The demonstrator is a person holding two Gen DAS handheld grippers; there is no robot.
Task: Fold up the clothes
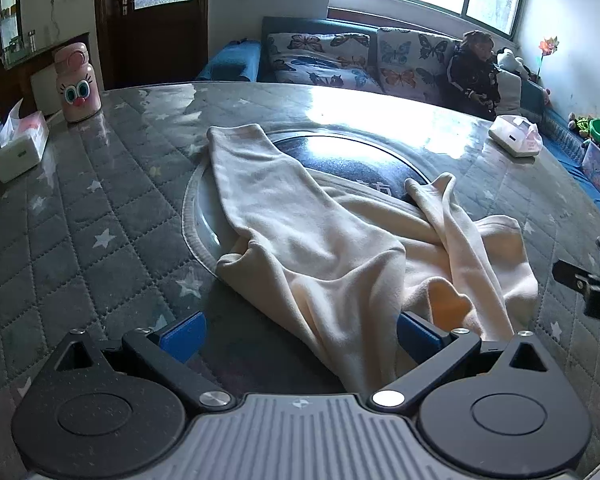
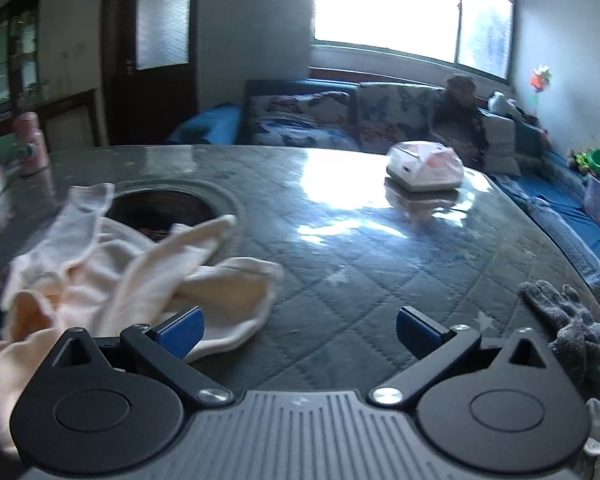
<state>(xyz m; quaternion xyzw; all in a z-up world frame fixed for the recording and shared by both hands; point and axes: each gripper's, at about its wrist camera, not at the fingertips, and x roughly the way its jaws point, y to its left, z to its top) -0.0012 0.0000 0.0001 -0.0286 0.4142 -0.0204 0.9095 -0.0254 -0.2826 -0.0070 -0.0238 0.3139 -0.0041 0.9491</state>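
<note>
The cream garment (image 1: 332, 248) lies rumpled and unfolded on the quilted surface (image 1: 80, 208), legs splayed ahead of the left claw (image 1: 300, 338), whose fingers stand apart with cloth draped between them. The right claw (image 2: 300, 330) also stands apart, gripping nothing, with the garment to its left. The step looks like spreading or gathering; next, each claw needs an edge to pinch.

pink bottle (image 1: 77, 87), tissue boxes (image 1: 18, 144), sofa (image 1: 324, 60) behind table (image 1: 80, 208).
</note>
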